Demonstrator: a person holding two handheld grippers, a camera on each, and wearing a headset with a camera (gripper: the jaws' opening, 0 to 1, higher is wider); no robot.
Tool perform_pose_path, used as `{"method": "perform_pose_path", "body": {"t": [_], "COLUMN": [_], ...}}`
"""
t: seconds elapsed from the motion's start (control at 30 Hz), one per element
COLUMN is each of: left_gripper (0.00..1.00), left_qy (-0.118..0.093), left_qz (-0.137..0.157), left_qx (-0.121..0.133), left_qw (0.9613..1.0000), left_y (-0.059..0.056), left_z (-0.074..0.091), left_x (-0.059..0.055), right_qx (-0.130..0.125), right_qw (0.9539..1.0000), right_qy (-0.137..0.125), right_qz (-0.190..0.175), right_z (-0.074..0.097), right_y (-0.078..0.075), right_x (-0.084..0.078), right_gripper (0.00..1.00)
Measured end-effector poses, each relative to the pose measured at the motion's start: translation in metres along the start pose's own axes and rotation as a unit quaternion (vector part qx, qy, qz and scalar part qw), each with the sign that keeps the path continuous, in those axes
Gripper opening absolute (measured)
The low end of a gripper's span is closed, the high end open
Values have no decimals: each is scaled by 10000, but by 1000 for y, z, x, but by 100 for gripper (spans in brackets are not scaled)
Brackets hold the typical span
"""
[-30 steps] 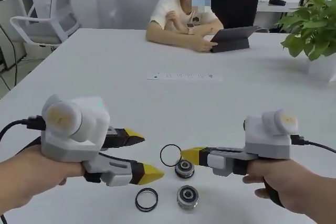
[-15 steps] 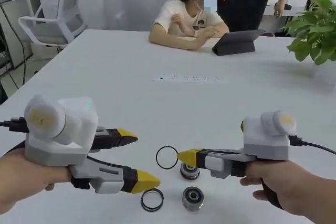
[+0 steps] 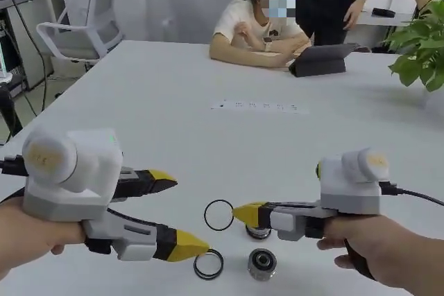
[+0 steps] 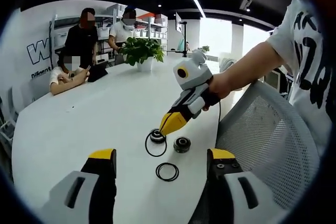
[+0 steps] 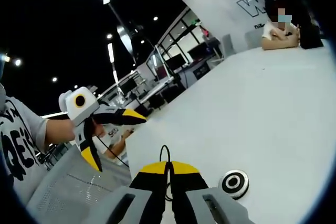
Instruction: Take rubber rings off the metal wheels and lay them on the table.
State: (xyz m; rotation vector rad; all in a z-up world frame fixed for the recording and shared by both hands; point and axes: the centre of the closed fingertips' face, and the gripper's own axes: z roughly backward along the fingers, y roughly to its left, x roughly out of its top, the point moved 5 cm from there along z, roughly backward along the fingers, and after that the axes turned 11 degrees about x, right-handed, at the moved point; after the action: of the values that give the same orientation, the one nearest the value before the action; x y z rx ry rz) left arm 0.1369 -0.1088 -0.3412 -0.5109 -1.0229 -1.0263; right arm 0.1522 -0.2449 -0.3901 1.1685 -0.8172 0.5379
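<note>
Right gripper point(image 3: 238, 211) pinches a rubber ring point(image 3: 205, 215); left gripper point(image 3: 189, 214) spread. I should lower the ring flat to the table point(image 3: 208, 143), clear of the wheels point(image 3: 262, 264), before releasing.

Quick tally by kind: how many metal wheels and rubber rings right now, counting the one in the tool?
Metal wheels: 2 (near wheel, far wheel).
Rubber rings: 2 (held ring in the shut right tool, loose ring on the table; it may be two stacked).
Total: 4.
</note>
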Motion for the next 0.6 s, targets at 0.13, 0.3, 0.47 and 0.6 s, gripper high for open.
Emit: {"method": "perform_pose_path", "body": {"t": [0.13, 0.3, 0.47, 0.6], "left_gripper": [69, 70, 71, 72], "left_qy": [20, 45, 53, 59], "left_qz": [4, 20, 32, 25], "left_qx": [24, 33, 43, 46], "left_qw": [10000, 10000, 10000, 10000], "left_y": [1, 2, 3, 4], "left_z": [3, 6, 8, 9], "left_x": [-3, -6, -7, -8], "right_qx": [66, 102, 153, 179], "right_qw": [9999, 9997, 9990, 9982], "right_qy": [81, 216, 324, 465], "right_qz": [-67, -104, -274, -333], "right_z": [-4, -8, -12, -15], "right_y": [1, 1, 1, 1], "right_x": [-2, -7, -12, -18], "right_gripper": [0, 0, 0, 0]}}
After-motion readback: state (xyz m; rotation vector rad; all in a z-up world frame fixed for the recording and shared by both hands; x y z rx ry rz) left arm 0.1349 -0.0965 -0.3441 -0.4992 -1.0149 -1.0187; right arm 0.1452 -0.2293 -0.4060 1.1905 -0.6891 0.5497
